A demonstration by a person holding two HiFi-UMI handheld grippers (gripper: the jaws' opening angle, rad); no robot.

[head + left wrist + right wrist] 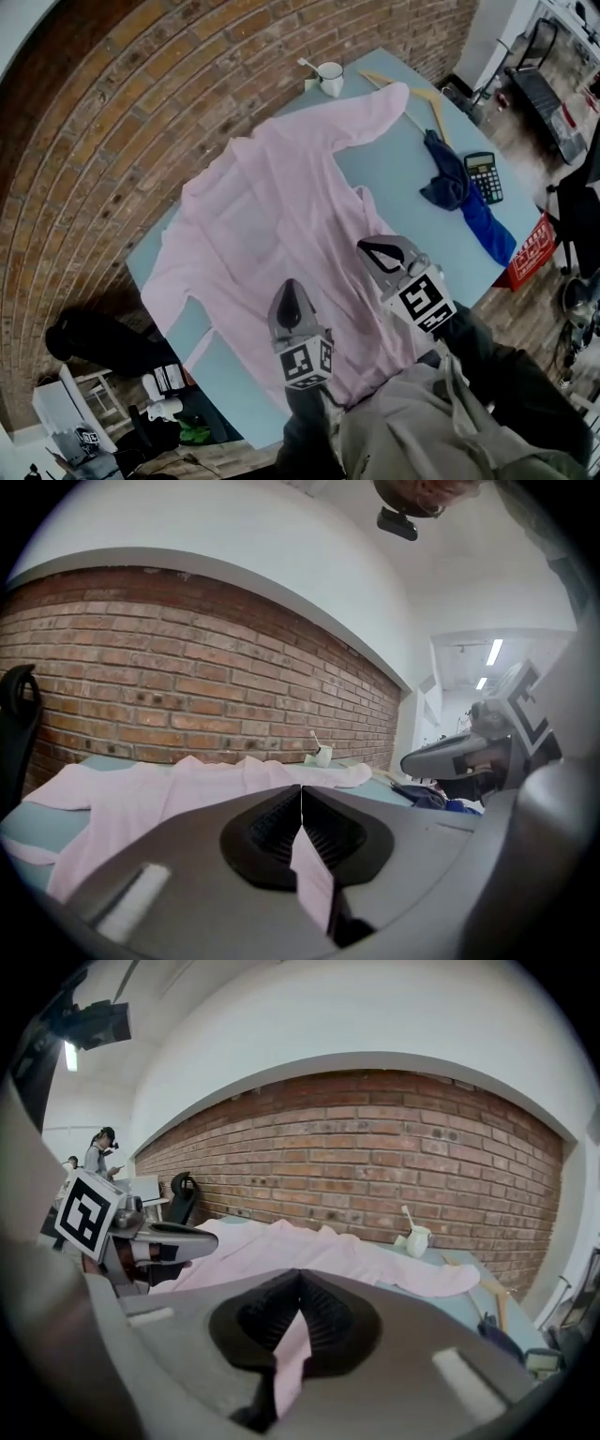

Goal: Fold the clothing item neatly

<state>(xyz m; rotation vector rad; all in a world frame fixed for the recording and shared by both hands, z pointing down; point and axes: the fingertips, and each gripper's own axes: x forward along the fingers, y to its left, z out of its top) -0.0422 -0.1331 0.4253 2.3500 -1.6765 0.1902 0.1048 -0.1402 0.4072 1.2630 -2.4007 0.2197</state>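
A pale pink long-sleeved shirt (281, 220) lies spread on the light blue table (398, 173), one sleeve reaching toward the far end. Both grippers hover over its near hem. My left gripper (292, 287) is shut, and in the left gripper view (301, 803) a strip of pink fabric (314, 878) hangs pinched between its pads. My right gripper (368, 247) is shut as well, and the right gripper view (300, 1288) shows pink cloth (292, 1358) caught in its jaws. The hem itself is hidden beneath the grippers in the head view.
A white mug (330, 78) with a spoon stands at the table's far end, next to a wooden hanger (427, 101). A blue cloth (461, 192) and a calculator (484, 176) lie along the right edge. A brick wall runs behind; a red crate (532, 251) sits on the floor.
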